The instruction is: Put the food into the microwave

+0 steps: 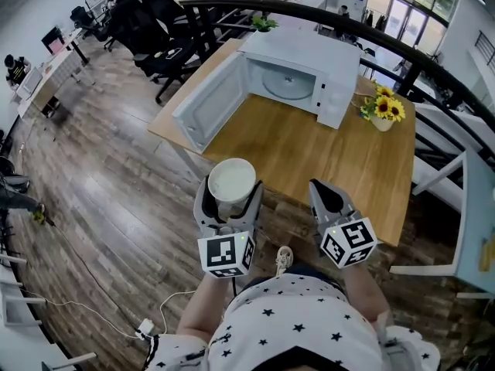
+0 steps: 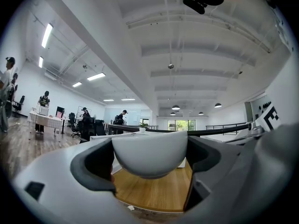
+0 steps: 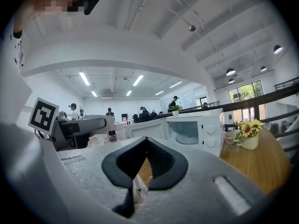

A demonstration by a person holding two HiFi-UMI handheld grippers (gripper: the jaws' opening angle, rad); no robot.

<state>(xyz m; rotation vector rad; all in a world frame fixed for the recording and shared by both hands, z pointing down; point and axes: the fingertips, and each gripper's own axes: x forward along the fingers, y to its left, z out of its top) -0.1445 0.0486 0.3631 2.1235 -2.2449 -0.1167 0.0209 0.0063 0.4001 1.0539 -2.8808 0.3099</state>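
Note:
A white bowl (image 1: 232, 179) with pale food in it is held off the table's near edge, and my left gripper (image 1: 230, 195) is shut on it. In the left gripper view the bowl (image 2: 149, 150) fills the gap between the dark pads (image 2: 91, 164). My right gripper (image 1: 322, 188) hovers beside it to the right, shut with nothing in it; its pads (image 3: 161, 164) meet at the tip. The white microwave (image 1: 298, 72) stands at the far side of the wooden table (image 1: 325, 157). Its door (image 1: 209, 103) is swung open to the left, showing the glass turntable (image 1: 288, 83). The microwave (image 3: 198, 127) also shows in the right gripper view.
A vase of yellow flowers (image 1: 384, 110) stands right of the microwave. A dark curved railing (image 1: 433, 68) runs behind the table. Office chairs (image 1: 158, 29) stand at the far left, and a white chair (image 1: 448, 207) is at the right. Cables (image 1: 93, 315) lie on the wood floor.

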